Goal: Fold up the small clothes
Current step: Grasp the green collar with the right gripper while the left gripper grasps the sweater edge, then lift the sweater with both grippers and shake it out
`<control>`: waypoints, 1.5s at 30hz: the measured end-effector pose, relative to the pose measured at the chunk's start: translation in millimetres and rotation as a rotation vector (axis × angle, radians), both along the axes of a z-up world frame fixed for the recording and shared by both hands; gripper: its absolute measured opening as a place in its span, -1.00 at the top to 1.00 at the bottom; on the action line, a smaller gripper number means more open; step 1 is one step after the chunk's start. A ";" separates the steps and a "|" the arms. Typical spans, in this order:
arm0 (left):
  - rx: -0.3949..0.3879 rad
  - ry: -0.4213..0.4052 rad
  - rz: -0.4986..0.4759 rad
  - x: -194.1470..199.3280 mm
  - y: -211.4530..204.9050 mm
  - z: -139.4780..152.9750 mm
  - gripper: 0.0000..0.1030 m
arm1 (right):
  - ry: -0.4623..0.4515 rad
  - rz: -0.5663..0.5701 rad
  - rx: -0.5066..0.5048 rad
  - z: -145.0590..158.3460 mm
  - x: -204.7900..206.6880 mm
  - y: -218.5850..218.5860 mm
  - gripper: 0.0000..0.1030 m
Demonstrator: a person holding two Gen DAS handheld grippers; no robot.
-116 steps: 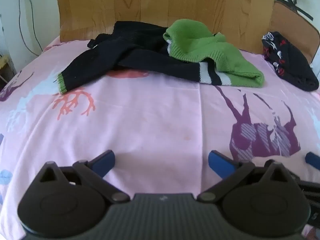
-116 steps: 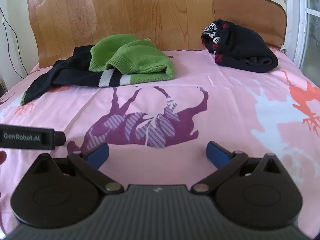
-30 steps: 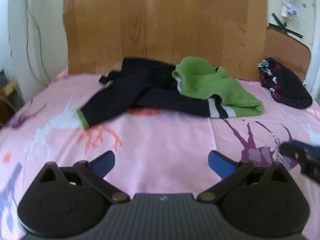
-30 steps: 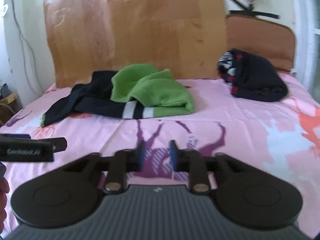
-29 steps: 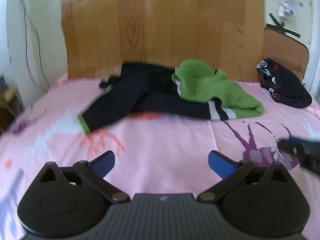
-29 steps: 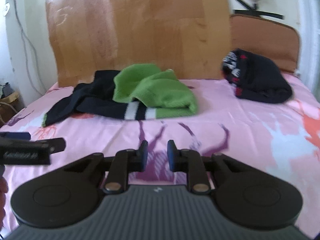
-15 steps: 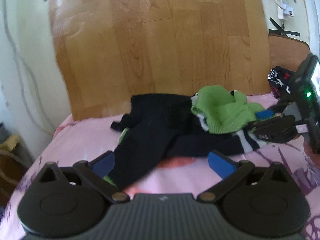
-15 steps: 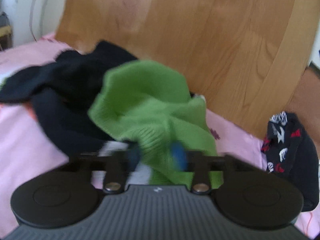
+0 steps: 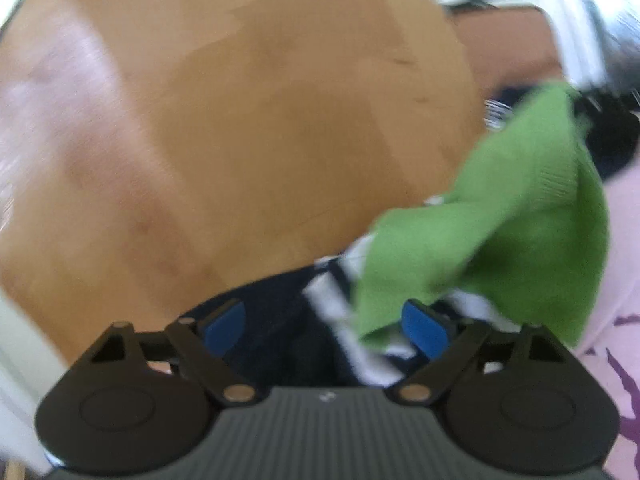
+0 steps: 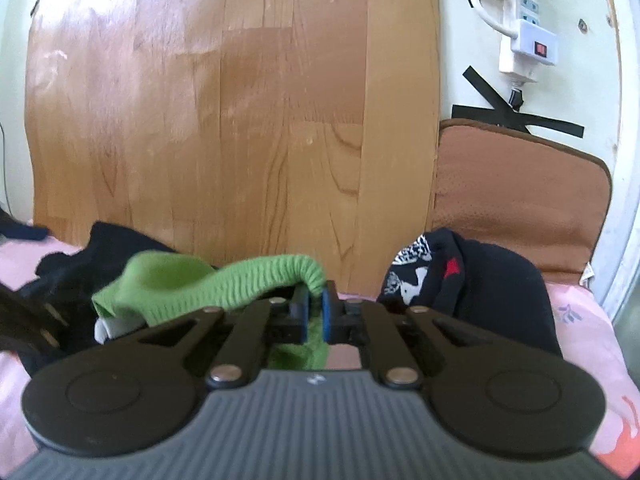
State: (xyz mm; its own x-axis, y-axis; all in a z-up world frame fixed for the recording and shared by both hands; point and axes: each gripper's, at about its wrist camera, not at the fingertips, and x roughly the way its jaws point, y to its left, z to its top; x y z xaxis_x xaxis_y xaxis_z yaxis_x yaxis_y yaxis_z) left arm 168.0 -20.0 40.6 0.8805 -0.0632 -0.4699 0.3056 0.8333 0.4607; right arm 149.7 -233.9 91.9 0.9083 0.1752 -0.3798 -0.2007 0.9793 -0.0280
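Note:
A green and black sweater [image 10: 224,284] with white stripes lies near the head of the bed. My right gripper [image 10: 314,312] is shut on its green ribbed hem, which arches up over the fingertips. In the blurred left wrist view the green part [image 9: 500,240] hangs raised at the right. My left gripper [image 9: 324,328] is close over the black and white striped part [image 9: 336,304]. Its jaws are closing with that cloth between them, and the blue pads [image 9: 222,326] stand apart from it. The left gripper's dark body [image 10: 24,320] shows at the right wrist view's left edge.
A wooden headboard [image 10: 240,120] stands right behind the sweater. A dark garment with a red and white pattern [image 10: 480,280] lies at the right against a brown cushion [image 10: 520,200]. A power strip [image 10: 528,32] hangs on the wall. The pink printed sheet [image 9: 616,280] covers the bed.
Both grippers have moved forward from the middle of the bed to the sweater. The right one has shut on the green hem and lifted it. The left one has rolled and come close.

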 end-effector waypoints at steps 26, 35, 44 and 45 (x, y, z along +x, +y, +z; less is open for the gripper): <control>-0.177 -0.146 0.180 32.5 6.4 10.9 0.87 | 0.067 0.076 0.057 -32.2 19.8 4.0 0.19; -0.180 -0.141 0.199 9.5 10.1 41.5 0.87 | 0.217 0.195 -0.019 -68.8 7.4 7.4 -0.41; -0.199 -0.275 0.231 -59.6 16.4 79.8 0.87 | 0.080 0.069 -0.028 -44.2 -6.3 10.1 0.74; -0.208 -0.308 0.234 -74.8 19.5 89.8 0.87 | 0.028 0.060 -0.019 -30.3 -16.8 9.8 0.74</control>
